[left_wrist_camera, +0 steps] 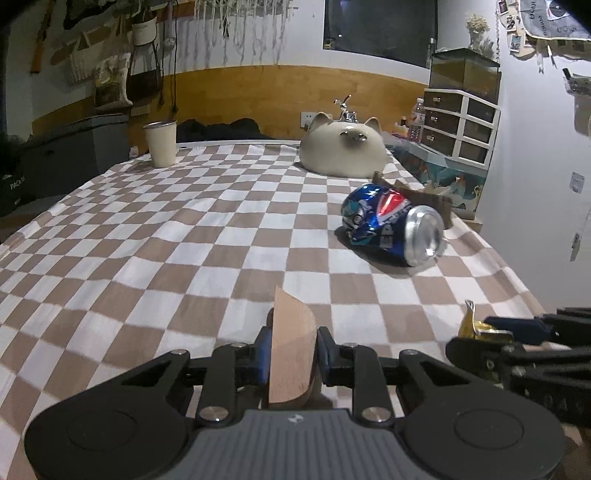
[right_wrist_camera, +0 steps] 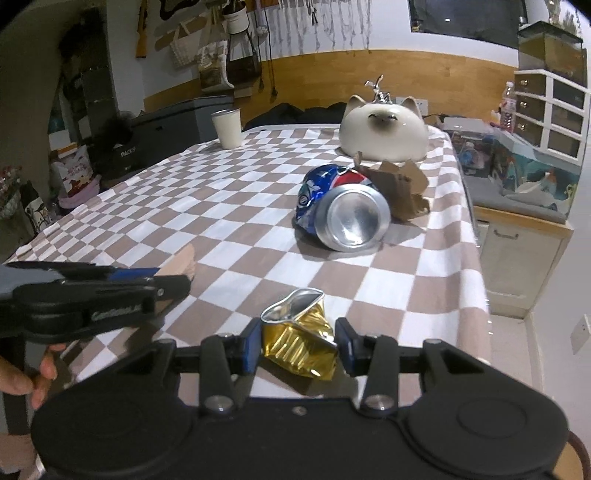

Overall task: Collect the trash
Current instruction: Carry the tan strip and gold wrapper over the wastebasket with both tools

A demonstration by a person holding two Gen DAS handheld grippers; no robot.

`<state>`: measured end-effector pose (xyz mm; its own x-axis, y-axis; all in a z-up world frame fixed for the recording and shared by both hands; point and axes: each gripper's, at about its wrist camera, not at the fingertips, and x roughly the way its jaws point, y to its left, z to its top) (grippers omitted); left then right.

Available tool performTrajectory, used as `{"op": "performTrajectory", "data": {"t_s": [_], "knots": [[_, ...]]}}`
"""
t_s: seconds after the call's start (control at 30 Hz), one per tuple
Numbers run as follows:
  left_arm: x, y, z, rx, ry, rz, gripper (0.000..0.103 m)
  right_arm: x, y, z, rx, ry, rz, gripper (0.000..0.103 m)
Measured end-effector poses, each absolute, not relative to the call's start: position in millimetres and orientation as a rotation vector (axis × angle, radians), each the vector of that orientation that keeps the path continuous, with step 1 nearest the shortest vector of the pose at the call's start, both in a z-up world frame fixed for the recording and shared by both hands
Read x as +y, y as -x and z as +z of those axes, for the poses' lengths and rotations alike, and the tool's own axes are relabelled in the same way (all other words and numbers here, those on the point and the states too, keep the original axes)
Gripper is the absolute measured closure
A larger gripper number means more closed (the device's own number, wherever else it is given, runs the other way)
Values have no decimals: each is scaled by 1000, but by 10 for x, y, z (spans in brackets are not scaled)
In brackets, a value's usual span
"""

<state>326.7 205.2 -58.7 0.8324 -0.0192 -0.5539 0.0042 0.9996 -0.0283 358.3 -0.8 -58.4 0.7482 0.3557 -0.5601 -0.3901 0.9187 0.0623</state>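
A brown-and-white checked cloth covered the tabletop, which ran back to a wood-panelled wall under a dark window. Hanging bags and plants crowded the wall at the far left, with a grey bin below them. A white drawer unit carrying a glass tank stood to the right.

On the cloth, a cream cup sat at the far left edge and a cat-faced ceramic dish lay upturned at the far end. A crushed blue cola can lay on its side toward the right edge, torn brown cardboard just behind it.

The left tongs were closed on a curved wooden piece, held edge-up above the cloth. The right tongs were clamped on a crumpled gold can, its open mouth up, near the front edge of the tabletop.

Only the right wrist view showed the gold can whole, the blue can's silver base turned to the camera, the cardboard's ragged outline, a low cabinet beside the tabletop, and fingers on the left tool's handle. The left wrist view caught just a gold sliver at its right edge, but showed the cola logo along the can's side.
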Motion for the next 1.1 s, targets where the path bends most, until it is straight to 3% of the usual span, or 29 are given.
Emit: {"op": "performTrajectory", "data": {"t_s": [1.1], "knots": [[1459, -2011, -249, 493, 62, -27, 76, -738, -2477, -296, 510, 19, 339, 60]]}}
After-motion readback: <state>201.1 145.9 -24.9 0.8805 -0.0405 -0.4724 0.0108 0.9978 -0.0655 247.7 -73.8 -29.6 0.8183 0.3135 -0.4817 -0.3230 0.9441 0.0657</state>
